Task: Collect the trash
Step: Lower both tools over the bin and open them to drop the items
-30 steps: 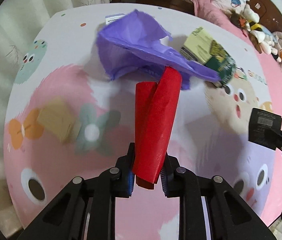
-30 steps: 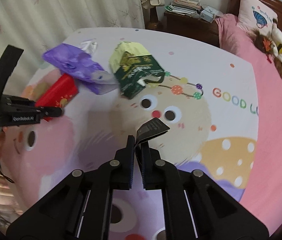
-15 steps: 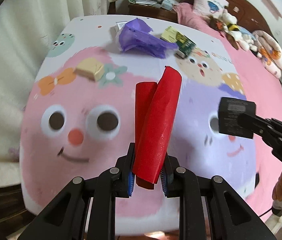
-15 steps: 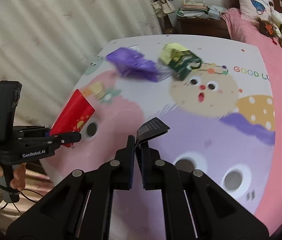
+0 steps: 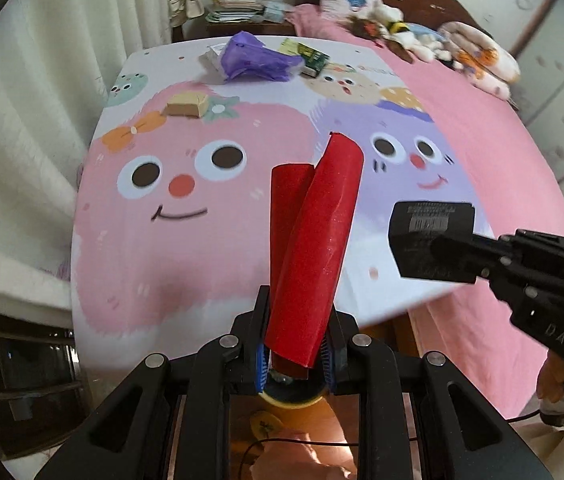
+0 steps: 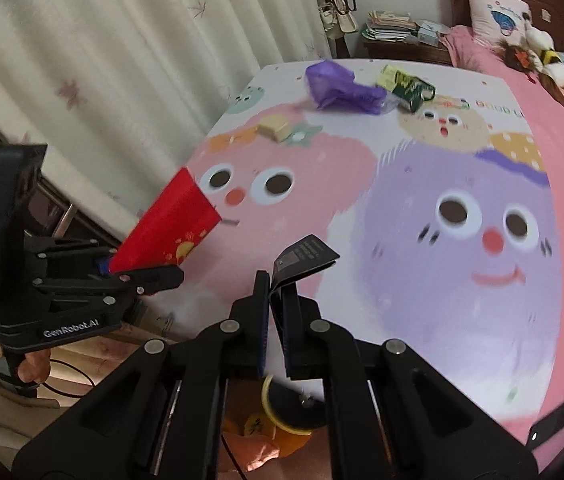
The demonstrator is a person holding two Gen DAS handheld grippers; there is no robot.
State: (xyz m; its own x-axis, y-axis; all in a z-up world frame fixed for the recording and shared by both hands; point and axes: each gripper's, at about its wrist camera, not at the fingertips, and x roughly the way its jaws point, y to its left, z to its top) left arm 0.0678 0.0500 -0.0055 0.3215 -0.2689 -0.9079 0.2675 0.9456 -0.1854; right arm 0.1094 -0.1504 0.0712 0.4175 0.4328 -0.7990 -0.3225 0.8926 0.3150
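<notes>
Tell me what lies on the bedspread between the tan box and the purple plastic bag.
Nothing lies there: in the left wrist view, only bare printed bedspread separates the tan box from the purple plastic bag. The right wrist view agrees.

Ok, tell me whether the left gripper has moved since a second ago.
Yes. The left gripper, shut on the red packet, has pulled back from the purple bag toward the near edge of the bed; the bag now looks far off.
</notes>
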